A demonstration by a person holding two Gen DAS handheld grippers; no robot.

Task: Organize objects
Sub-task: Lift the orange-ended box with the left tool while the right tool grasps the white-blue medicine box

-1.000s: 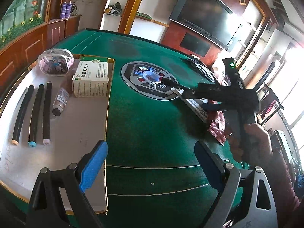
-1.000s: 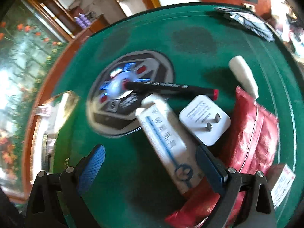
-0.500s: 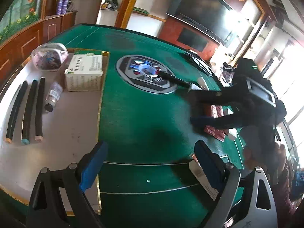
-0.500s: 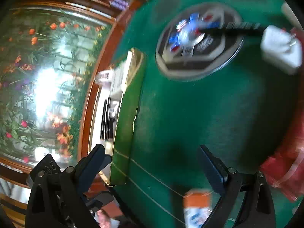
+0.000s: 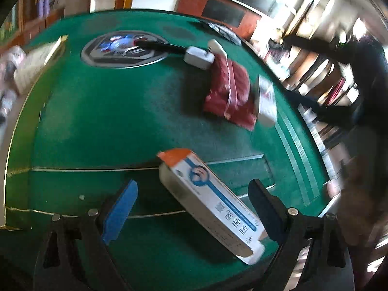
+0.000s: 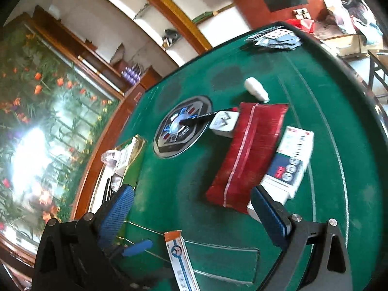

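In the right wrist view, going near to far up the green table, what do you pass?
Orange-tipped long box → red pouch → white charger plug → white bottle → playing cards.

White, blue-striped, orange-ended box [image 5: 211,203], red pouch [image 5: 230,94], green table [image 5: 109,111].

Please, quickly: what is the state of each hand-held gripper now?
Left hand-held gripper: open, the long white box between its fingers, not gripped.
Right hand-held gripper: open, holding nothing.
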